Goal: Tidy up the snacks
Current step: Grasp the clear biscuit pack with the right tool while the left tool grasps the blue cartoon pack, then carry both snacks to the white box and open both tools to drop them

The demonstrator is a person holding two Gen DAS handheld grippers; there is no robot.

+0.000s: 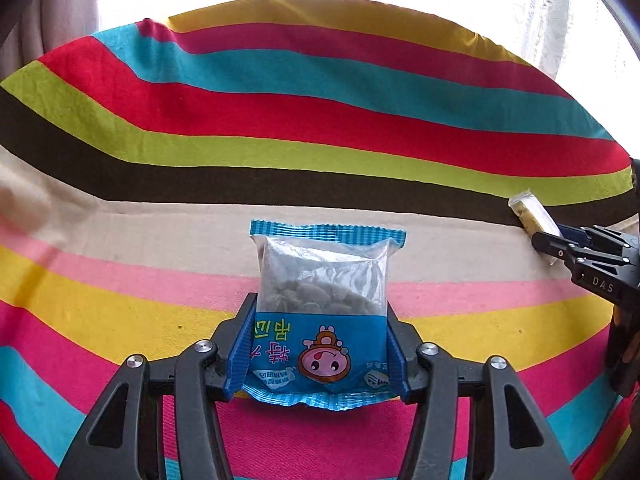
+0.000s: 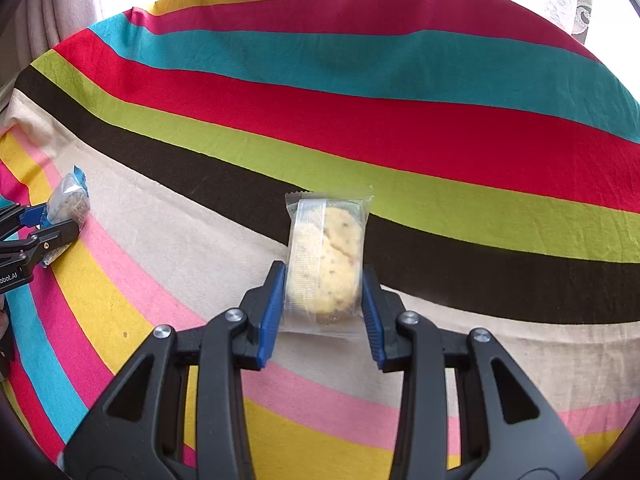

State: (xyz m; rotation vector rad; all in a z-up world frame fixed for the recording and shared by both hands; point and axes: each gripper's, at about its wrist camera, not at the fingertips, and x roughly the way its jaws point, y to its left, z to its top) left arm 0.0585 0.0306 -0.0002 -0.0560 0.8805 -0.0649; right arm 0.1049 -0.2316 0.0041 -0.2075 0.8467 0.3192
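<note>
A striped cloth point(image 1: 320, 128) in many colours covers the surface; pale curtains point(image 2: 60, 4) hang behind it.

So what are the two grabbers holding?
The left gripper pinches the blue snack bag by its printed end. The right gripper squeezes the wrapped cookie by its sides.

Two wrapped snacks over the striped cloth

The blue snack packet point(image 1: 320, 312) (clear window, brownish pieces inside, cartoon face printed upside down) stands on end, pinched at both side edges. The clear-wrapped biscuit point(image 2: 326, 264), pale and speckled, likewise stands upright, clamped at its sides, well apart from the blue packet.
</note>
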